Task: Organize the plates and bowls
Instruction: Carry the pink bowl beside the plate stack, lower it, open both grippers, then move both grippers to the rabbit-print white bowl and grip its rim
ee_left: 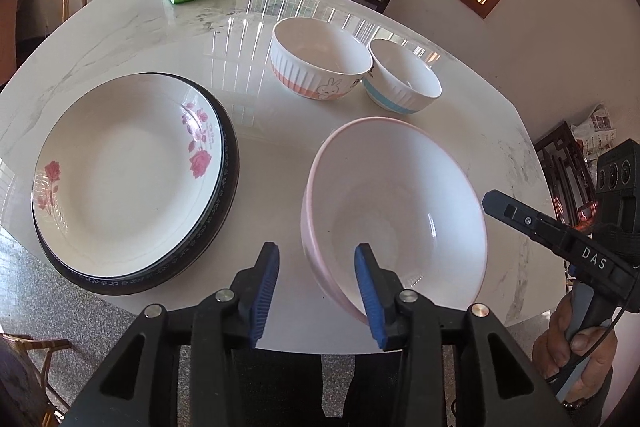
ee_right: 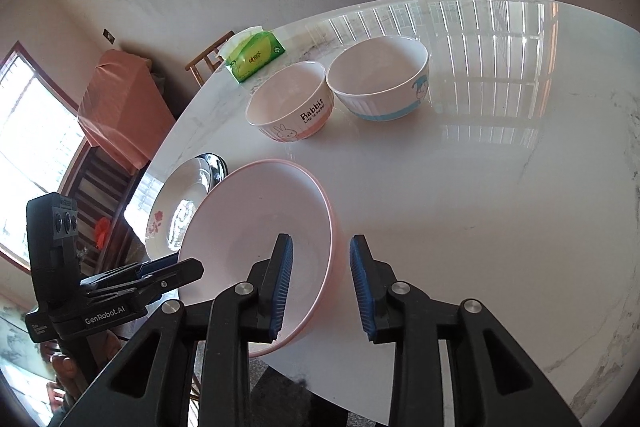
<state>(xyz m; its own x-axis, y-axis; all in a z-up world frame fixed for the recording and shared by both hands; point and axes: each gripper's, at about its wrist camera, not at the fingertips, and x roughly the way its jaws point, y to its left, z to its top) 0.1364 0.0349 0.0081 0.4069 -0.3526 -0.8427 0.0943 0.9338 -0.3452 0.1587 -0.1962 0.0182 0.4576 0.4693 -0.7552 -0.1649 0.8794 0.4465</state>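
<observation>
Main risk: the big pink bowl (ee_left: 394,215) sits near the front edge of the marble bench (ee_left: 280,131), w/ its rim straddled on both sides by parted tongs. Left tongs (ee_left: 316,293) are part open; near rim passes between the pads, which don't look to be pressing on it. Right tongs (ee_right: 320,287) likewise, narrower gap, rim wall between pads w/ daylight on the outer side. So neither has hold of it, I judge. If either hand pulls away at an angle, a pad could catch the rim & drag or tip the bowl toward the bench edge. Glossy top, glazed bowl: it'd slide easily.

Also, the rose plate (ee_left: 128,171) rests on a dark-rimmed plate (ee_left: 224,195) just left of the bowl; a sideways shove could knock them.

Orientation: bowl mouth up, seems tilted a bit in the right wrist view, though fisheye may exaggerate. Round, so no real long axis. Rabbit bowl (ee_left: 320,61) & blue-banded bowl (ee_left: 404,77) stand upright, touching or nearly, further back.
</observation>
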